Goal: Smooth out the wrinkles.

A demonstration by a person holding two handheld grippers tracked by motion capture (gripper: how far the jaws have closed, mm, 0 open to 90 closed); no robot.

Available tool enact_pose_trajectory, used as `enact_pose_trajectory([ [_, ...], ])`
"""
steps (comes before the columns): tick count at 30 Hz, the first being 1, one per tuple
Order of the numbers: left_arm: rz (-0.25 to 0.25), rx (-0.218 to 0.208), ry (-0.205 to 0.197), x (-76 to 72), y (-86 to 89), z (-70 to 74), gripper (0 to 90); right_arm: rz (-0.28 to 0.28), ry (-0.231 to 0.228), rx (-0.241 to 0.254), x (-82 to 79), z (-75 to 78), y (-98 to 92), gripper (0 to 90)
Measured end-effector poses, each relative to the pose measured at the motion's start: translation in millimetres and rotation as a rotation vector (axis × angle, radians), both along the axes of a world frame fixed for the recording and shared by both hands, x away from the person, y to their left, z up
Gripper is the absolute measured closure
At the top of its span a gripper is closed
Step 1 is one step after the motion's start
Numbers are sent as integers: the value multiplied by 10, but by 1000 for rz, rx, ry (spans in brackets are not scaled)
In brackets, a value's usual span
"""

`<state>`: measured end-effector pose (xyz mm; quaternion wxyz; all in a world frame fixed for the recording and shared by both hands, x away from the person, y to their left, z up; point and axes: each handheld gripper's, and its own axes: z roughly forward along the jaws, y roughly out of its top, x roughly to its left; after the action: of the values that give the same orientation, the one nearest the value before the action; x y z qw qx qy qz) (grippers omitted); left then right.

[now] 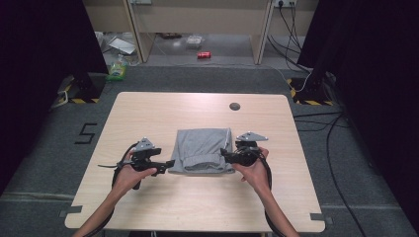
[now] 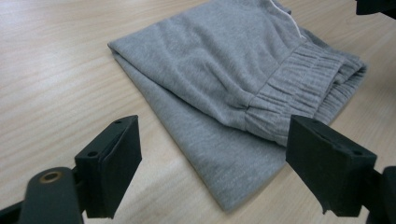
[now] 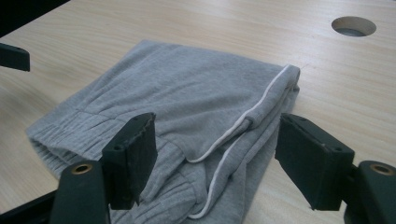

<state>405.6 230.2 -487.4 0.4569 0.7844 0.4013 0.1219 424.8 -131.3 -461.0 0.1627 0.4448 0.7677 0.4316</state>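
**Folded trousers lying between two open grippers**

The left gripper [image 1: 165, 163] is hovering just beside the left edge of the folded grey trousers [image 1: 203, 149], its jaws standing wide apart with nothing between them; in the left gripper view the near corner of the cloth is lying below the gap, untouched. The trousers are resting in the middle of the desk [image 1: 148, 113], elastic waistband towards the person. The right gripper [image 1: 226, 154] is sitting over the right edge, jaws also spread and gripping nothing.

The likely risks: jaws closing on the top layer alone would be peeling the fold open, and uneven pulls from the two sides would be dragging the stack askew. The white cord [image 3: 261, 100] could be snagging a jaw.

Count: two grippers, one pair of trousers, one desk, one round hole [image 1: 234, 106] in it.
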Motion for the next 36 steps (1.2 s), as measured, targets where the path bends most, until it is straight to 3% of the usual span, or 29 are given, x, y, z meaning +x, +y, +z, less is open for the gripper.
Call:
enact_pose_trajectory([
  [19,-16,-7,3,-248,71,-70,162,0,12,-11,-220,-77,-48,256],
  [36,-83,54,5,-416,-124,-185,155,1,50,-37,-434,-258,-141,240],
])
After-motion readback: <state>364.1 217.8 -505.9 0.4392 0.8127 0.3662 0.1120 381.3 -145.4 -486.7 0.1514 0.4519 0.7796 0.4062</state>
